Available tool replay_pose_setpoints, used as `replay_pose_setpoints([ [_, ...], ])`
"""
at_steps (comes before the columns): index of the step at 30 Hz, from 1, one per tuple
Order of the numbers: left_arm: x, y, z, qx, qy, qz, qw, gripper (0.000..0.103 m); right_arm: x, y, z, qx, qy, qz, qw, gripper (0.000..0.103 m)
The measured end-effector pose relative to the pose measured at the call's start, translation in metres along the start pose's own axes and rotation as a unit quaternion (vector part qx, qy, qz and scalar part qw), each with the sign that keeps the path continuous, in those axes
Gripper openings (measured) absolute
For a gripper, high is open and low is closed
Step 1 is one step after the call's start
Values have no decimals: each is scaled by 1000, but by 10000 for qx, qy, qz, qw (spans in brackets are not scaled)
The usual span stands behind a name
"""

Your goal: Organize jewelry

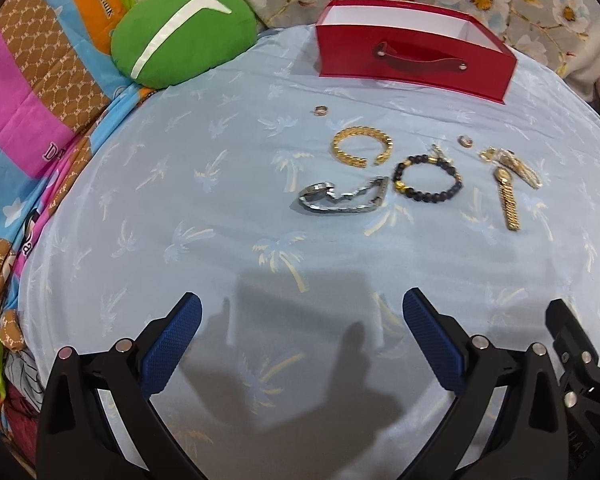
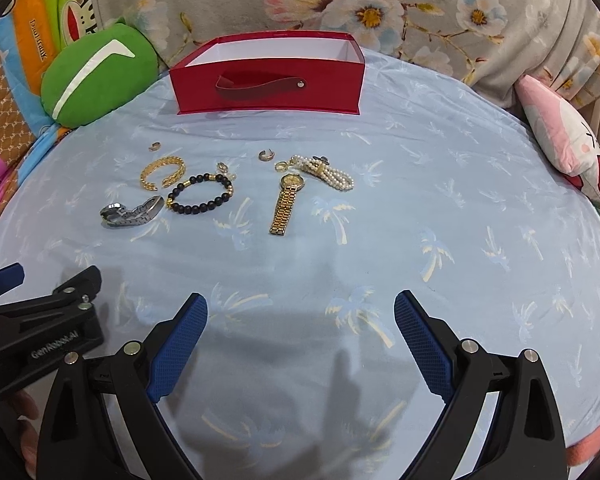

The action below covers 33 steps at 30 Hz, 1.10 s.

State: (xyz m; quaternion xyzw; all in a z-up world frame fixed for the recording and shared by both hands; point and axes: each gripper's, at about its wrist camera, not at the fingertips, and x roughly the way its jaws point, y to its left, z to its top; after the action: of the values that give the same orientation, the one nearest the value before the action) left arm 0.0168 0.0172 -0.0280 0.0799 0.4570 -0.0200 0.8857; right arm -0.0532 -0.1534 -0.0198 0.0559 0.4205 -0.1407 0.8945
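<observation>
We're looking at what reads as the very start: nothing is sitting in the red box (image 2: 266, 82) as far as we can see, though its floor is hidden behind the front wall, so we can't rule out a small piece inside. The box is standing at top centre of both views, open side up, strap handle facing us. All the jewelry we can count is lying loose on the blue sheet (image 2: 420, 208) just below the box, mid-frame. In the right view, left to right: a small ring (image 2: 155, 146), gold cuff (image 2: 163, 173), silver watch (image 2: 131, 210), black bead bracelet (image 2: 201, 193), second ring (image 2: 265, 155), gold watch (image 2: 286, 204), pearl bracelet (image 2: 328, 173). A tiny piece beside the bead bracelet is too small to identify. Pieces are sitting close together but mostly apart; the pearls and gold watch look near-touching at the top. We're holding the left gripper (image 1: 302, 344) and right gripper (image 2: 301, 342) low at the bottom of their frames, both with tongs spread wide and holding nothing, well short of the jewelry. Our judgement: zero items stowed, all seven-plus left to move. The rings are likely going to be the fiddly ones on soft fabric.
</observation>
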Motion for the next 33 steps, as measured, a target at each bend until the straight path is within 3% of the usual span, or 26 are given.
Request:
replay_pose_setpoints([
  [11,32,19,18,-170,134,38,9998,98,37,-7,25,-24,-42,111,9999,90],
  [22,64,-1,44,-139,317,-368,9987,98,70,-24,51,156,132,350,9992,80],
  [27,79,-10,53,-93,329,-401,9986,98,86,-13,57,148,340,612,9974,63],
  [33,87,-10,58,-138,302,-526,9981,98,106,-3,65,247,441,712,9962,50],
])
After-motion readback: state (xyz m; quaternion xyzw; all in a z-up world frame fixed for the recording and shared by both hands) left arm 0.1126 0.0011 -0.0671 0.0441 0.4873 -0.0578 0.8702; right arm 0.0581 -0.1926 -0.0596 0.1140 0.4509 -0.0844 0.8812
